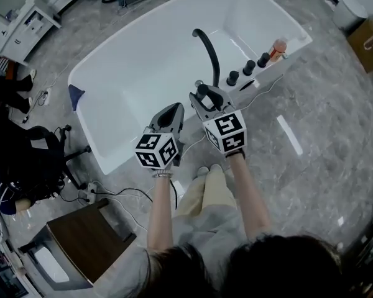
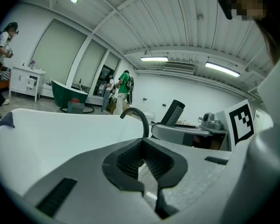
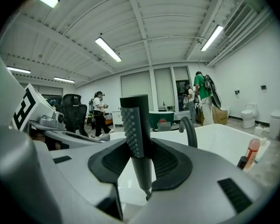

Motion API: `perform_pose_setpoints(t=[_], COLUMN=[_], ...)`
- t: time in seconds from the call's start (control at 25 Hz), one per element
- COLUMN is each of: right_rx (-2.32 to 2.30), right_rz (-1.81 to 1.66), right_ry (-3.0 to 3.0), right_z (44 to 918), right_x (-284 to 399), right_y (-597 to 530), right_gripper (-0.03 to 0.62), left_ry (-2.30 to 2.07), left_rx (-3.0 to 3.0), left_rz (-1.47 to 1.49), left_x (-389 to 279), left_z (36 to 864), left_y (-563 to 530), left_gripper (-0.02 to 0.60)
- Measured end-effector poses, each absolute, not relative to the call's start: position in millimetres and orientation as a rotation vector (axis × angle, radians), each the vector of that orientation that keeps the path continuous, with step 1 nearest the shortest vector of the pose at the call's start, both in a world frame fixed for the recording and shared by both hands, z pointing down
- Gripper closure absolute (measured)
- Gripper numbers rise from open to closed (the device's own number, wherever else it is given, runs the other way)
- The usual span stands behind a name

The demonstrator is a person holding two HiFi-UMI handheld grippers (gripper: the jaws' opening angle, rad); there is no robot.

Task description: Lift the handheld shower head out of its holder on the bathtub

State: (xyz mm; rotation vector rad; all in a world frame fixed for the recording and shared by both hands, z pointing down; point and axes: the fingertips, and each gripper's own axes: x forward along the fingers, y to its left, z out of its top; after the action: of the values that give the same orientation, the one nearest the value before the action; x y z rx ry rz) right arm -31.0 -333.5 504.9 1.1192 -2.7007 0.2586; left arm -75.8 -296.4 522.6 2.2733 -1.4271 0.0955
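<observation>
The black handheld shower head (image 3: 135, 120) stands upright between my right gripper's (image 3: 144, 148) pads, nozzle face turned left; the gripper is shut on its handle. In the head view that right gripper (image 1: 202, 92) is over the near rim of the white bathtub (image 1: 143, 23), close to the curved black spout (image 1: 208, 48). My left gripper (image 1: 172, 109) hovers just to its left, above the same rim. The left gripper (image 2: 143, 148) is shut with nothing between its pads. From the left gripper view the shower head (image 2: 173, 112) shows tilted at the right.
Three black knobs (image 1: 248, 67) and an orange bottle (image 1: 277, 47) sit on the tub's deck at the right. A black office chair (image 1: 37, 148) and a wooden cabinet (image 1: 87, 234) stand at the left, a cardboard box (image 1: 367, 39) at the far right. People stand in the background.
</observation>
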Motion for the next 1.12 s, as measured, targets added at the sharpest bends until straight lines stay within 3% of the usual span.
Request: perform_pose_setpoints(t=[1.12], right_rx=[1.182], right_rz=[0.115], right_ry=[-2.818], right_z=[375.5], right_x=[-11.4], right_y=[-261.2], right_gripper=[0.459], left_ry=[-1.383], left_rx=[2.552], left_rz=[-0.009], left_x=[-52.2], left_z=[388.9], left_y=[-237.0], left_gripper=[0.577])
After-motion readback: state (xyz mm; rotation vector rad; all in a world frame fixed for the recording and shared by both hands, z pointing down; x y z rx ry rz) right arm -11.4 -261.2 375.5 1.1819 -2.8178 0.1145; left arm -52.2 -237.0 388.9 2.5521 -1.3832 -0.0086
